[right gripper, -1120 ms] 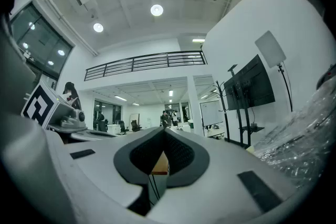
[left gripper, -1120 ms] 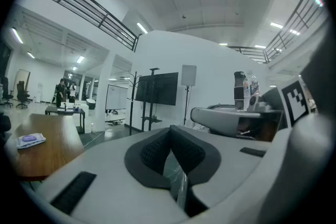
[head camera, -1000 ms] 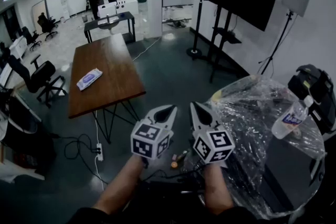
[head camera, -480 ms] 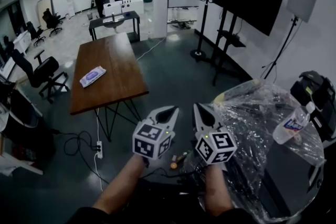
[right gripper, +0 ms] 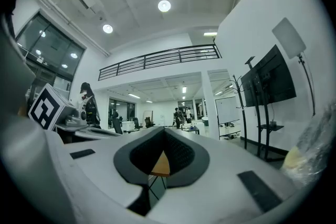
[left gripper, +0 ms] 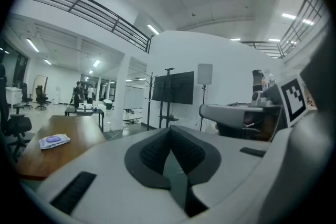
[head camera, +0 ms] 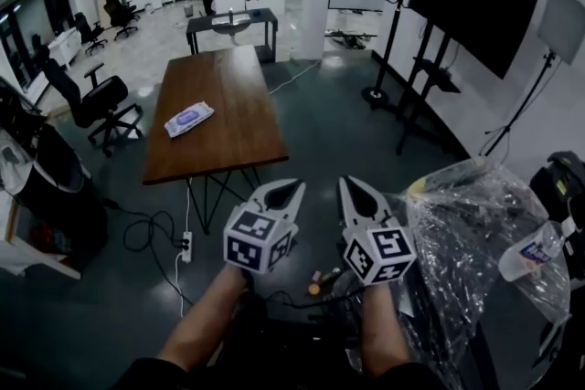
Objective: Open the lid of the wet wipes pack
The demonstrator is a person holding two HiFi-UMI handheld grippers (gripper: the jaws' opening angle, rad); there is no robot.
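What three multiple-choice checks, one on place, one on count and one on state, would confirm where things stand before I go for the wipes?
1. In the head view, the wet wipes pack lies on the wooden table: A near its right edge; B near its left edge; C hanging off its near end.
2. Packs on that table: A one; B two; C three.
3. The left gripper is: A wide open; B shut on the pack; C shut and empty.
Answers: 1 B, the pack sits by the table's left edge. 2 A, only one pack shows there. 3 C, the left gripper view shows its jaws meeting at the tips with nothing between them.
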